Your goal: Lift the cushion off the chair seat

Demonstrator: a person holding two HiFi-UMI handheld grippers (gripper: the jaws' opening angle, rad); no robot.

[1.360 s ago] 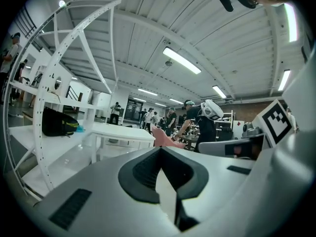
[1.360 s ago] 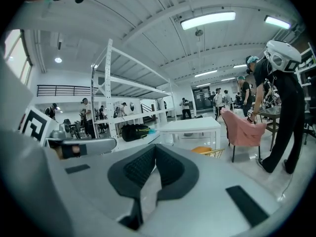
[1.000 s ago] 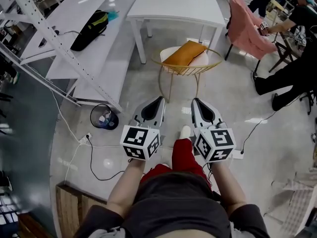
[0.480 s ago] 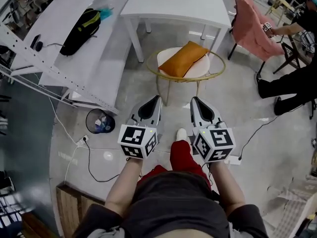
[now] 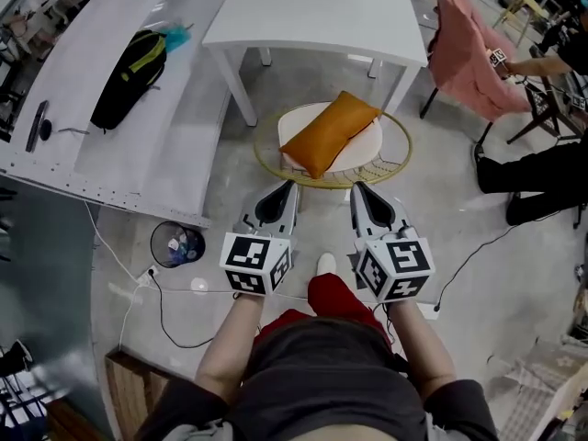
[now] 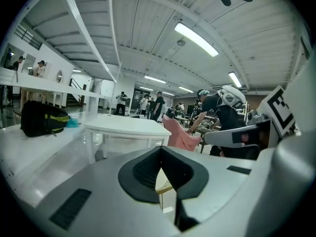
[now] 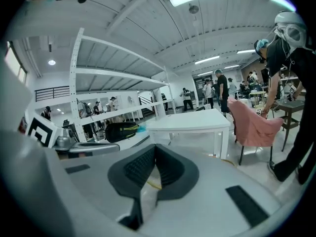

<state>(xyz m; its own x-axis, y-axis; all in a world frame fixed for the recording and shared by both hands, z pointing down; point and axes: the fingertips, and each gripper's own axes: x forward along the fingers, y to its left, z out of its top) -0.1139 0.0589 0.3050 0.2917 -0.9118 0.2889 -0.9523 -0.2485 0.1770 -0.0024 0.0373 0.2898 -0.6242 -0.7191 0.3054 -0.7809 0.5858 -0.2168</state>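
Observation:
An orange cushion lies slantwise on the round white seat of a chair with a gold wire rim, in the head view just beyond both grippers. My left gripper is shut and empty, its tip close to the rim's near left side. My right gripper is also shut and empty, near the rim's near right side. Neither touches the cushion. In the left gripper view the jaws meet, with a bit of the gold rim showing under them. The right gripper looks the same in its own view.
A white table stands just behind the chair. A chair draped in pink cloth and a seated person's legs are at the right. A long white bench with a black bag runs along the left; a bin and floor cables lie near it.
Both grippers have travelled forward together toward the chair. The chair and cushion now sit much nearer, right ahead of the tips. Both pairs of jaws stayed shut.

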